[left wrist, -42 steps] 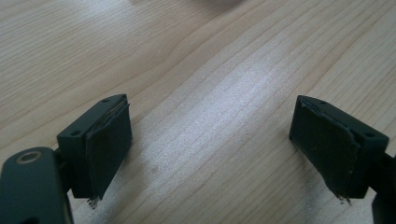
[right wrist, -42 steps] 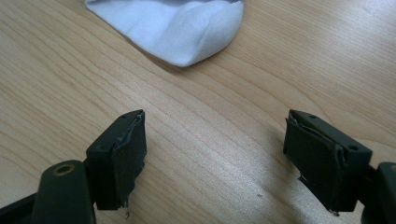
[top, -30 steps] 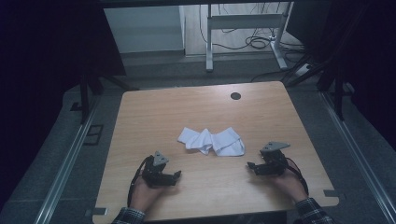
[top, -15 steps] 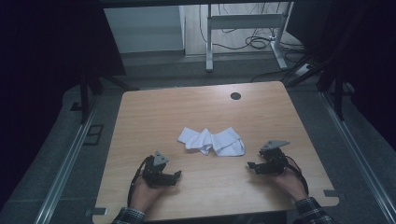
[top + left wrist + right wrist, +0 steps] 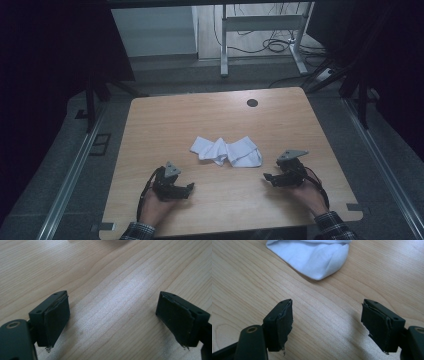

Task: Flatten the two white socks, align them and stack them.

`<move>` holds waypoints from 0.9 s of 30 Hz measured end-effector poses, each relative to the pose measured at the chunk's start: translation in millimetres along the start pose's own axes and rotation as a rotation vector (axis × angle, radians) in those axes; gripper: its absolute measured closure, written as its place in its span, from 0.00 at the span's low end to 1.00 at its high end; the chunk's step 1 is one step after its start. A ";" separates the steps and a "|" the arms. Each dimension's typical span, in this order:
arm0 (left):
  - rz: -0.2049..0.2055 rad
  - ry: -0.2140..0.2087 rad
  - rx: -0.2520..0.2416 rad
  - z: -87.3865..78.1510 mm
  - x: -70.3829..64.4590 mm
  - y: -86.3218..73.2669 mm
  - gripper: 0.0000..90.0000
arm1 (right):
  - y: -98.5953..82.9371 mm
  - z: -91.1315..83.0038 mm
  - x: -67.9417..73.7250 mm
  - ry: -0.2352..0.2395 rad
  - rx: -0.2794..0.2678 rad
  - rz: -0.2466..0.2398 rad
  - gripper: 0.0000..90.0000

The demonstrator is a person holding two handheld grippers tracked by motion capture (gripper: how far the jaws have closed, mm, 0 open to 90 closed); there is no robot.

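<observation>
White crumpled cloth [image 5: 226, 151] is lying mid-table [image 5: 200, 115] in the high view, between and just ahead of the 2 grippers. The right gripper [image 5: 327, 320] is showing its rounded edge beyond spread jaws; the left gripper [image 5: 112, 315], jaws also spread, is facing bare wood.

Table [image 5: 200, 120]: light wood, smooth, wavy grain lines, soft shine. Cloth [image 5: 227, 151]: white, soft, crumpled, matt. Left gripper [image 5: 189, 187], right gripper [image 5: 266, 177]: black plastic, matt. Pads [image 5: 287, 323]: dark, rubbery, rough, frayed at edges. Sleeve [image 5: 332, 225]: checked fabric.
</observation>
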State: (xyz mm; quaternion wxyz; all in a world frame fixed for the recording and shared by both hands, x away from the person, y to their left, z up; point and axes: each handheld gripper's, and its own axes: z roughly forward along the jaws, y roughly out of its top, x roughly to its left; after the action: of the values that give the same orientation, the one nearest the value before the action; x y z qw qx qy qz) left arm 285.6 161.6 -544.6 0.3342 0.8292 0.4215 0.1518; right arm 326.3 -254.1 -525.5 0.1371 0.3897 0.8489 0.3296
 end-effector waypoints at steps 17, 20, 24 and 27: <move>-0.003 0.000 0.000 0.0 -0.3 0.0 0.13 | 14.7 -6.1 2.9 0.019 -0.030 0.009 0.32; -0.003 0.000 0.000 0.0 -0.3 0.0 0.13 | 18.0 -6.7 1.5 0.036 -0.042 0.038 0.33; -0.003 0.000 0.000 0.1 -0.3 0.0 0.13 | 21.0 -6.0 1.1 0.044 -0.042 0.053 0.33; -0.003 0.000 0.000 0.1 -0.3 0.0 0.13 | 24.6 -3.3 1.4 0.042 -0.032 0.045 0.33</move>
State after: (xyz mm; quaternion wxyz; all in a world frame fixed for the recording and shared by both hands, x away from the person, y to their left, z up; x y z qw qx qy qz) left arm 285.5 161.3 -544.7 0.3344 0.8286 0.4227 0.1514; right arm 337.8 -242.7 -506.6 0.1179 0.3996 0.8372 0.3543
